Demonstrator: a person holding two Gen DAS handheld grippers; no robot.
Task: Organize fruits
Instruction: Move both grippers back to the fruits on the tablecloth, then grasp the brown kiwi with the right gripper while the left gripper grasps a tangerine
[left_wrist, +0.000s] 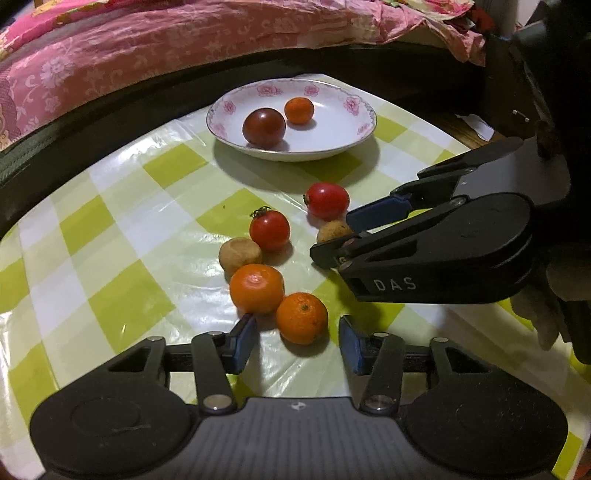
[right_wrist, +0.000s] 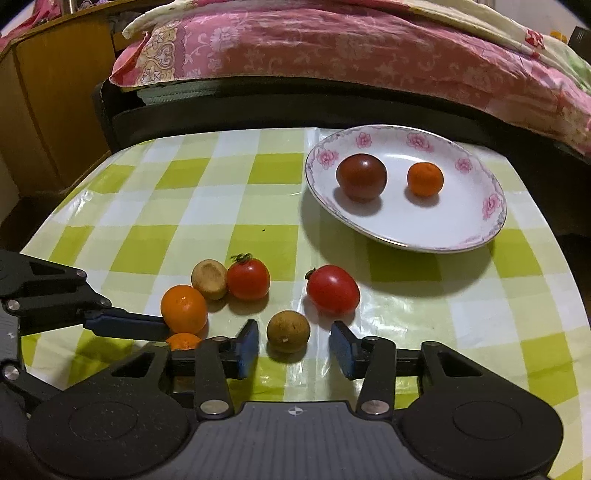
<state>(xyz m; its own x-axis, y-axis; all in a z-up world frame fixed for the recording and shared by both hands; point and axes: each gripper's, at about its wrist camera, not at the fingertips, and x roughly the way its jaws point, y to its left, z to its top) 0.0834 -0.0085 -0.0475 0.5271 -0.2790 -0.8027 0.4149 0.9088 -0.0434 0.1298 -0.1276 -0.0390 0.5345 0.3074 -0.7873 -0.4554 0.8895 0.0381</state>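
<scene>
A white floral plate holds a dark red tomato and a small orange. Loose on the checked cloth lie two red tomatoes, two brown fruits and two oranges. My left gripper is open, its pads on either side of the near orange. My right gripper is open around a brown fruit; it also shows in the left wrist view.
A green and white checked cloth covers the table. A bed with pink floral bedding runs along the far edge behind a dark frame. A wooden cabinet stands at the far left.
</scene>
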